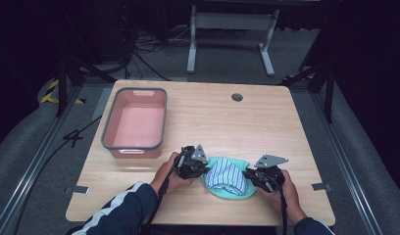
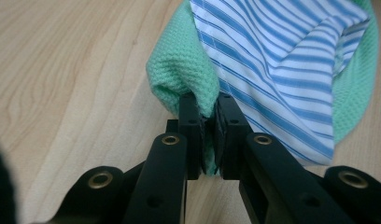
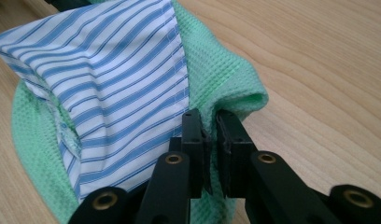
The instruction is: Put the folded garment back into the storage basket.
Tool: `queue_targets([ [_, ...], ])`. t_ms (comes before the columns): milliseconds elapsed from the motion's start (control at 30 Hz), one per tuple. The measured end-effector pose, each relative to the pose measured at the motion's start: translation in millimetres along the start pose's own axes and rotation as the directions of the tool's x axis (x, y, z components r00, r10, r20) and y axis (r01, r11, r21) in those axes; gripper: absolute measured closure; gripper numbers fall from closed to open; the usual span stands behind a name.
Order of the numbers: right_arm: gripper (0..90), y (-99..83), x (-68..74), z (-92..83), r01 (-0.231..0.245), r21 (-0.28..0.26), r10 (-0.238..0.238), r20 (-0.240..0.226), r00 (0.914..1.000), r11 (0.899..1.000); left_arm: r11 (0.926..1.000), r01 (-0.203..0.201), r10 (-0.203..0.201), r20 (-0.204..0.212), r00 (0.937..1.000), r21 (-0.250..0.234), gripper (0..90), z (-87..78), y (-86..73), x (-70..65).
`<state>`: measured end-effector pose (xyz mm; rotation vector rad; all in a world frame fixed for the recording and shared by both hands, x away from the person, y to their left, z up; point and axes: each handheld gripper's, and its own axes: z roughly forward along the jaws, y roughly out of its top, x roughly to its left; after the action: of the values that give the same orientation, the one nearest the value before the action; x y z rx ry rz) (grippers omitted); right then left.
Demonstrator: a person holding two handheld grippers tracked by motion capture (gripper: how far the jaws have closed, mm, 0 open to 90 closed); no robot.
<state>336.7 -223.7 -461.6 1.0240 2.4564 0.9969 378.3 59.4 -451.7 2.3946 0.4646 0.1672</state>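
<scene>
A green waffle-knit cloth (image 1: pixel 218 191) lies near the table's front edge, with a blue-and-white striped cloth (image 1: pixel 227 175) on top of it. My left gripper (image 1: pixel 204 169) is at its left side, shut on a pinched fold of the green cloth (image 2: pixel 179 74), with the striped cloth (image 2: pixel 282 60) just beside the jaws. At the bundle's right side my right gripper (image 1: pixel 247 174) is shut on another fold of the green cloth (image 3: pixel 226 84), next to the striped cloth (image 3: pixel 109 70). A hand holds each gripper.
An empty pink bin (image 1: pixel 136 123) with a grey rim stands at the table's left. A round cable hole (image 1: pixel 237 97) sits near the far edge. Bare wooden table (image 1: pixel 247 127) stretches between the bin and the right edge.
</scene>
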Motion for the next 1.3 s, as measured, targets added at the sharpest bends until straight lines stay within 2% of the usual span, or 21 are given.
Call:
queue_targets([
  [233,82.6,10.2,-0.5,-10.1,0.014,-0.029,-0.014,-0.002,0.9999,0.999,0.9997,-0.004,0.003,-0.018,0.9998,-0.022,82.9,-11.2,5.5,2.6],
  [367,82.6,16.6,-1.0,-15.2,0.021,-0.054,-0.021,0.0,0.9998,0.998,0.9993,-0.03,0.028,-0.047,0.9985,-0.024,82.9,-18.7,9.4,3.1],
  [533,82.6,28.1,-0.9,-21.2,0.033,-0.087,-0.033,0.005,0.9995,0.996,0.9978,-0.039,0.036,-0.064,0.9973,-0.053,82.9,-31.7,14.4,5.7],
  [733,82.6,52.2,-2.1,-24.1,0.082,-0.113,-0.082,0.004,0.9966,0.99,0.9962,-0.057,0.049,-0.106,0.9931,-0.067,83.0,-52.2,21.2,11.4],
  [867,82.6,73.7,-1.5,-24.3,0.107,-0.132,-0.108,0.002,0.9942,0.985,0.9941,-0.053,0.04,-0.132,0.9905,-0.094,82.9,-66.7,21.8,17.9],
  [967,82.6,94.6,-0.9,-24.0,0.126,-0.152,-0.128,-0.002,0.9918,0.98,0.9925,-0.032,0.013,-0.157,0.9876,-0.118,82.9,-79.0,18.9,23.6],
  [1033,82.7,104.8,0.4,-23.9,0.128,-0.165,-0.131,-0.01,0.9913,0.978,0.9901,-0.017,-0.007,-0.172,0.985,-0.139,82.9,-89.6,16.8,27.7],
  [1067,82.7,104.8,0.4,-23.9,0.128,-0.165,-0.131,-0.01,0.9913,0.978,0.9901,-0.017,-0.007,-0.172,0.985,-0.139,82.9,-89.6,16.8,27.7],
  [1133,82.6,122.0,5.7,-23.1,0.138,-0.191,-0.145,-0.023,0.9892,0.972,0.9868,-0.005,-0.028,-0.2,0.9795,-0.162,82.9,-104.4,13.2,33.8],
  [1167,82.6,126.6,7.9,-22.5,0.141,-0.197,-0.149,-0.025,0.9886,0.97,0.9868,-0.005,-0.028,-0.2,0.9795,-0.162,82.9,-104.4,13.2,33.8],
  [1200,82.6,130.8,9.9,-21.5,0.14,-0.202,-0.15,-0.031,0.9883,0.969,0.984,0.007,-0.046,-0.215,0.9756,-0.178,82.9,-113.1,10.5,36.8],
  [1300,82.6,139.5,14.2,-17.8,0.146,-0.209,-0.158,-0.04,0.9866,0.967,0.9841,0.017,-0.057,-0.227,0.9721,-0.177,82.7,-121.4,7.6,40.8],
])
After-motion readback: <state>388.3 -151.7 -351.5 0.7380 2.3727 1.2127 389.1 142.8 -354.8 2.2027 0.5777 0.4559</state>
